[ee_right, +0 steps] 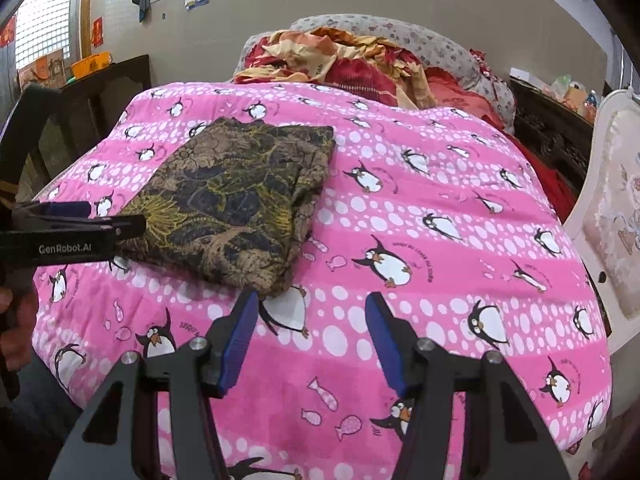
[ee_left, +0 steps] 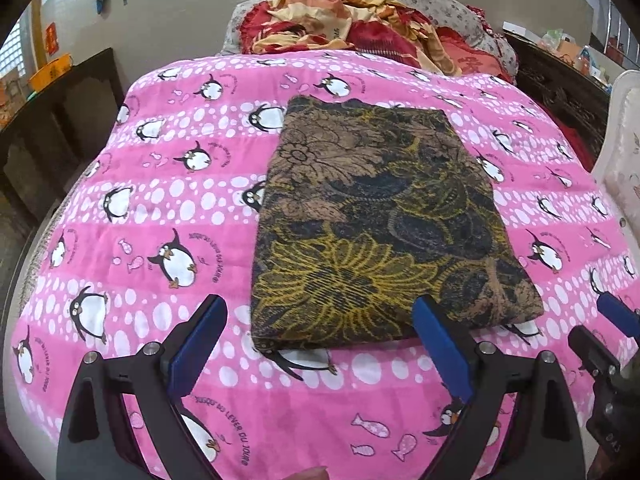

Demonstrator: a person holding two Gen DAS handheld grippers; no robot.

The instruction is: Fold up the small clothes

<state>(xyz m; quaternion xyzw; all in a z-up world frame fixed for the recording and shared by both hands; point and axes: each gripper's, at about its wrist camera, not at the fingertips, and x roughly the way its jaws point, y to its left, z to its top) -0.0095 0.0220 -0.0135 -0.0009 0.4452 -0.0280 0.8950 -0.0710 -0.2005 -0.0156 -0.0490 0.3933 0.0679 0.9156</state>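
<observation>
The folded brown floral cloth (ee_left: pixel 380 224) sits flat on a pink penguin quilt (ee_left: pixel 160 184) covering the bed, with red bedding (ee_left: pixel 360 28) heaped by the beige wall. Left gripper (ee_left: pixel 324 316) and right gripper (ee_right: pixel 312 312) both gape wide, gripping nothing, just short of the cloth's near edge.

Home bedroom: penguin quilt (ee_right: pixel 400 200), heaped bedding (ee_right: pixel 360 64).

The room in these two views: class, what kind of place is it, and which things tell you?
Most likely a home bedroom. A pink penguin-print quilt covers a bed, crumpled red bedding is heaped against the wall, and a folded dark floral garment lies on top.
</observation>
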